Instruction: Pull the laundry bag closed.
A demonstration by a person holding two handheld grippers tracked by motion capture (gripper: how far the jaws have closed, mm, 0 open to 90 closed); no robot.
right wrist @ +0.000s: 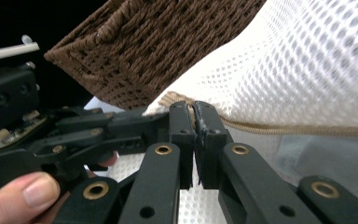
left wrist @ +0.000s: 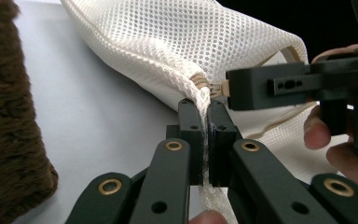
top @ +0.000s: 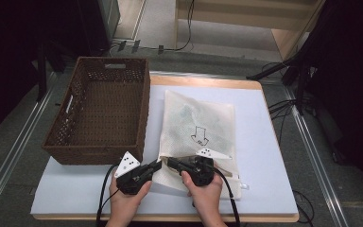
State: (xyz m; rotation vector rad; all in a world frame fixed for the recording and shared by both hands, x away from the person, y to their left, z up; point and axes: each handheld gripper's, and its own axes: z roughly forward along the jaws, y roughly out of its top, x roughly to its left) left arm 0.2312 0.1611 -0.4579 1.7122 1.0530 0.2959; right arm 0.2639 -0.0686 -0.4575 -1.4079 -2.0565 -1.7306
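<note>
A white mesh bag (top: 199, 124) with a tan zipper lies flat on the pale table sheet, an arrow drawn on it. Both grippers meet at its near left corner. My left gripper (top: 158, 164) is shut on the mesh at the zipper's end, and the left gripper view has the fabric (left wrist: 204, 95) pinched between the pads of my left gripper (left wrist: 208, 108). My right gripper (top: 169, 162) faces it from the right and is shut on the zipper pull (left wrist: 222, 88). In the right gripper view, my right gripper (right wrist: 196, 111) stands at the start of the zipper (right wrist: 289, 129), which runs off to the right.
A brown woven basket (top: 99, 109) stands to the left of the bag, close to the left gripper; its corner (right wrist: 158, 42) rises behind the jaws. The pale sheet (top: 264, 156) covers the wooden table. Cables and dark stands lie beyond the far and right edges.
</note>
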